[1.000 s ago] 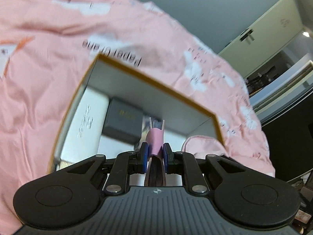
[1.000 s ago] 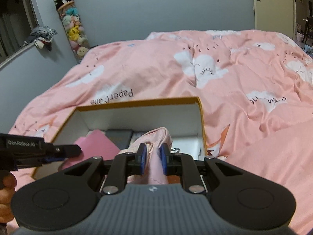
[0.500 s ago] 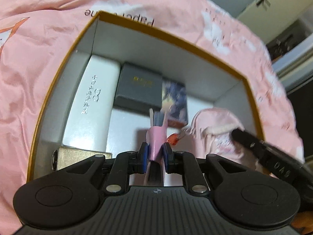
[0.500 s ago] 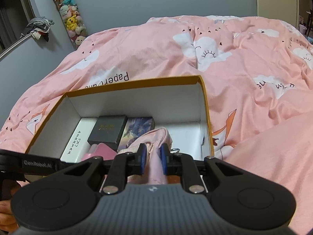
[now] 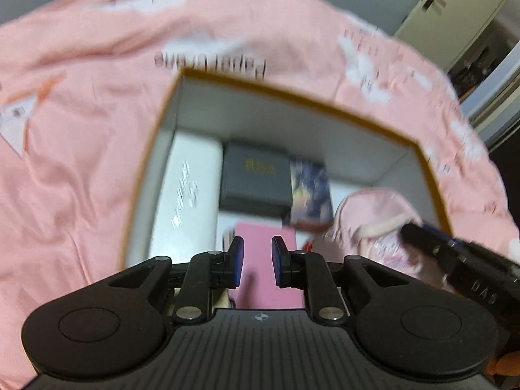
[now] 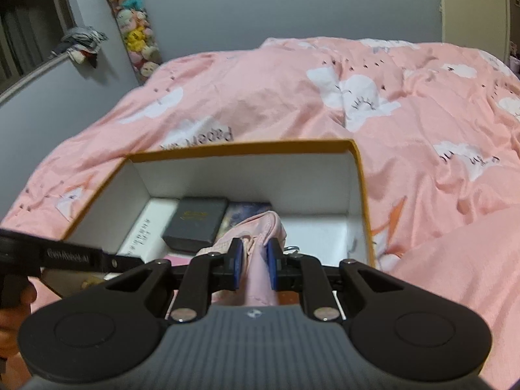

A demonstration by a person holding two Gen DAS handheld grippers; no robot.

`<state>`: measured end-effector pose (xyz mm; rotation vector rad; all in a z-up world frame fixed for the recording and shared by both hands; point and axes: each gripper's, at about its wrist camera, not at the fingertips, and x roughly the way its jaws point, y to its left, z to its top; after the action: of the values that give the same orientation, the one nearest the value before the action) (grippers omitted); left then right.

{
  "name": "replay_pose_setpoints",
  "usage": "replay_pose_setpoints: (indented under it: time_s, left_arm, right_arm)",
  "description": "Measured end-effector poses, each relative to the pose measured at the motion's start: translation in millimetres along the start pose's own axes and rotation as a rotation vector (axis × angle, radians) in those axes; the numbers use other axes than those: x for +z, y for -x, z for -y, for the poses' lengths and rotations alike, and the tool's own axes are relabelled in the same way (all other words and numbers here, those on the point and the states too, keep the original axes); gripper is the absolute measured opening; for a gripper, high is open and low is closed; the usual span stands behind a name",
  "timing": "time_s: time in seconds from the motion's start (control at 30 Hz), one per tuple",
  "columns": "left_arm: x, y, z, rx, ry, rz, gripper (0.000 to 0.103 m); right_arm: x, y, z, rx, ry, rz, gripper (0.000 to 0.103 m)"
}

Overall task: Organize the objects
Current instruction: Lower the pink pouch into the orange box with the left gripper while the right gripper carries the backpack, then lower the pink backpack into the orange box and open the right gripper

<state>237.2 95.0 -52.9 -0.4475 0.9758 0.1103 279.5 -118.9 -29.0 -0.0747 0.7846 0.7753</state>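
An open white box with an orange rim point(image 5: 286, 92) point(image 6: 240, 145) lies on the pink bed. Inside lie a white case point(image 5: 187, 191) point(image 6: 146, 227), a dark grey box point(image 5: 256, 177) point(image 6: 195, 222), a blue printed card box point(image 5: 310, 191) and a pink notebook point(image 5: 266, 260). My left gripper point(image 5: 256, 261) is open just above the notebook, which lies flat in the box. My right gripper point(image 6: 253, 265) is shut on a pink fabric pouch point(image 6: 256, 253) point(image 5: 377, 221) at the box's right side.
The pink quilt point(image 6: 390, 107) with white clouds surrounds the box. A grey wall with hanging plush toys point(image 6: 133, 22) stands beyond the bed. A door point(image 6: 474, 3) is at the far right. A small gold object point(image 6: 91, 281) lies at the box's near left corner.
My left gripper opened and let go of the pink notebook, which now lies flat in the box, and pulled back a little. My right gripper still holds the pouch in the box.
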Motion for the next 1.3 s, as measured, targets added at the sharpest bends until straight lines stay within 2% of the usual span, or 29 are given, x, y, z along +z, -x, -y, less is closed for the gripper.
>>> replay_pose_setpoints:
  time_s: [0.13,0.37,0.5,0.67,0.83,0.97,1.3]
  left_arm:
    - [4.4,23.1,-5.0,-0.020,-0.011,0.076,0.020]
    - [4.6,32.2,-13.4,-0.017,-0.010,0.115,0.022]
    - [4.6,31.7,-21.9,-0.054,0.027,0.109,0.022]
    - [2.2,32.4,-26.6,-0.043,0.020,0.126,0.022]
    - [2.1,30.5,-32.1,-0.046,0.029,0.128,0.022]
    - [1.0,30.1,-34.3,-0.055,0.030,0.125,0.022]
    - [-0.1,29.2,-35.4,-0.055,0.032,0.125,0.023]
  right_arm:
    - [6.1,0.1,-7.0,0.070,-0.011,0.011,0.017]
    - [12.0,-18.1,-36.7,0.117,0.021,0.002,0.017]
    - [11.8,-31.2,-52.3,0.108,0.057,-0.018,0.017]
    - [8.5,-45.2,-62.2,0.067,0.079,-0.055,0.017]
    - [4.9,-58.2,-64.0,0.083,0.055,-0.092,0.017]
    - [3.4,-63.2,-68.6,0.082,0.083,-0.115,0.018]
    - [0.5,-80.5,-71.2,0.039,0.153,-0.282,0.019]
